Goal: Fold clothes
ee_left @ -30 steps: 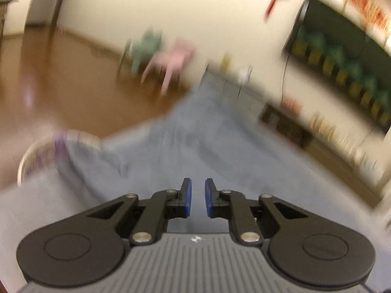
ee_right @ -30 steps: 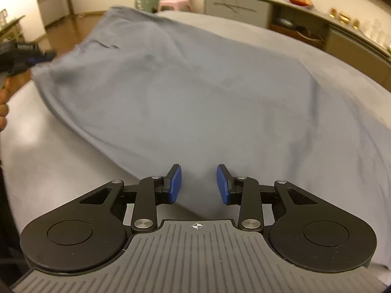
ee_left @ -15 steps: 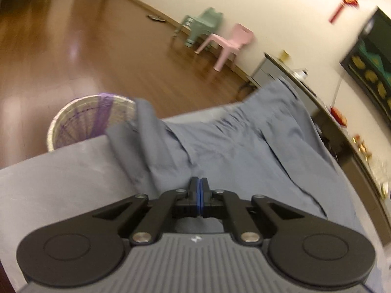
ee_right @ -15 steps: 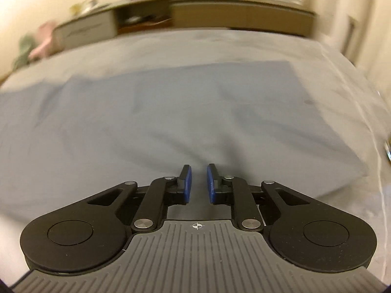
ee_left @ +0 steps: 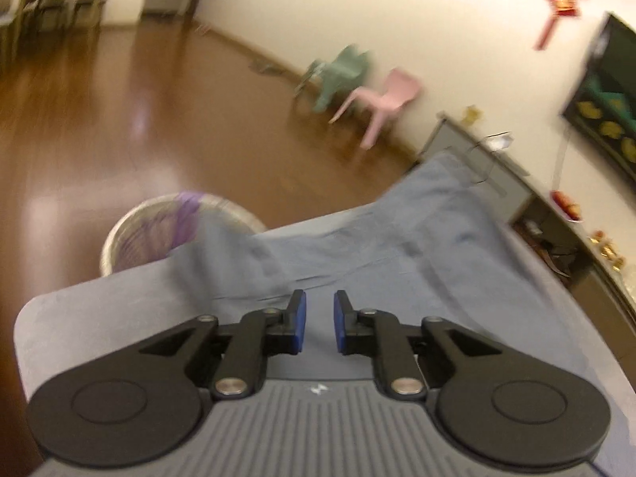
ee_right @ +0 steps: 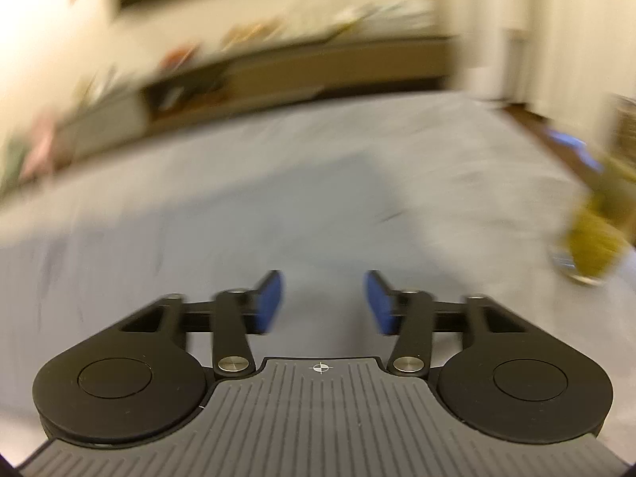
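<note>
Grey garment (ee_left: 417, 246) lies spread on the table (ee_left: 99, 318), long axis running away from the left gripper (ee_left: 316, 318), nearer its bunched edge; right gripper (ee_right: 322, 302) too: both spread, holding nothing.

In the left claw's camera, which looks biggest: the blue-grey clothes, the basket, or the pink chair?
1. Clothes, by far.
2. Basket, partly hidden behind the clothes and table.
3. Pink chair.
The chair stands farther off, so it may really be bigger than it looks.

A home living room: wooden floor (ee_left: 99, 127), small plastic chairs (ee_left: 381, 95), low sideboard (ee_left: 556, 214), woven basket (ee_left: 159, 218).
</note>
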A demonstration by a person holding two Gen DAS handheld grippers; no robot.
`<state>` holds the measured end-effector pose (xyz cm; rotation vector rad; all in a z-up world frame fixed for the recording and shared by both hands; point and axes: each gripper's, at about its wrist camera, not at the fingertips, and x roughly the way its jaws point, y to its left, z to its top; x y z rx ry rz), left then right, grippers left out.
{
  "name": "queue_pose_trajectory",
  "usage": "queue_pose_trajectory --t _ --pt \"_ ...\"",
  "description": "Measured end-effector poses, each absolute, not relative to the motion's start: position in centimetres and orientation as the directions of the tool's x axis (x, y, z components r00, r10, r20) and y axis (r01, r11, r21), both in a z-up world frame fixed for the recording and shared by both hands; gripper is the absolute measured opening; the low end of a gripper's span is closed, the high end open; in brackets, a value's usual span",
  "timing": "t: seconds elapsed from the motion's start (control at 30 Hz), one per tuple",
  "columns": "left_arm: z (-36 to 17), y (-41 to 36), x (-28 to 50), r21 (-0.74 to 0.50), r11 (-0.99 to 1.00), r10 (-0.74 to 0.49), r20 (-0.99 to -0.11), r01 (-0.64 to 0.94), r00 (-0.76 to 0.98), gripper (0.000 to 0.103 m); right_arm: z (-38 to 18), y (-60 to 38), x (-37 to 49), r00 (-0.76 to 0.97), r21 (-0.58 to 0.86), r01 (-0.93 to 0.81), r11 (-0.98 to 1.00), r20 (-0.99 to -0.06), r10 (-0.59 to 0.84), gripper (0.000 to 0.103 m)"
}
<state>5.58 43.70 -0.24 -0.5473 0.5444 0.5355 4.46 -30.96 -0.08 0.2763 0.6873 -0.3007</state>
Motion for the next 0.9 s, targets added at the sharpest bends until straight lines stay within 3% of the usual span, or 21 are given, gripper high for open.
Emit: queue_pose_trajectory --t 0.13,0.2,0.3,0.4,0.47,0.7,0.77,0.9 --pt "1.2 38.8 7.3 -0.263 0.828 0.292 -0.549 -0.494 0.783 0.022 0.1 -36.6 -0.3 0.714 0.293 0.547 0.784 -0.652 -0.254 0.056" --pt "1.3 35.6 8.6 -0.219 0.892 0.221 -0.552 -0.395 0.804 0.024 -1.0 -38.3 -1.5 0.722 0.390 0.556 0.734 -0.663 -0.195 0.056" --pt "1.5 29.2 9.6 -0.176 0.966 0.062 -0.553 -0.190 0.831 0.024 -2.7 -39.1 -0.6 0.736 0.470 0.504 0.725 -0.672 -0.076 0.047" --pt "2.0 22.2 9.6 -0.137 0.991 -0.069 -0.543 -0.007 0.837 0.026 -4.0 -39.0 2.5 0.710 0.411 0.491 0.768 -0.700 -0.079 0.000" --pt "2.2 18.1 8.9 -0.125 0.988 -0.141 -0.539 0.087 0.831 0.026 -3.1 -38.0 2.8 0.740 0.393 0.450 0.802 -0.666 -0.089 0.000" --pt "0.7 8.3 6.9 -0.195 0.932 -0.362 -0.560 0.305 0.745 0.028 1.8 -36.1 1.1 0.908 0.395 0.228 0.890 -0.416 -0.049 0.000" --pt "-0.6 6.4 6.8 -0.182 0.923 -0.378 -0.588 0.339 0.715 0.028 -1.6 -38.3 2.6 0.808 0.419 0.379 0.825 -0.585 -0.074 0.000" --pt "-2.1 3.2 5.9 -0.159 0.895 -0.419 -0.620 0.417 0.663 0.028 -4.8 -40.0 3.3 0.743 0.433 0.435 0.790 -0.668 -0.043 0.000"
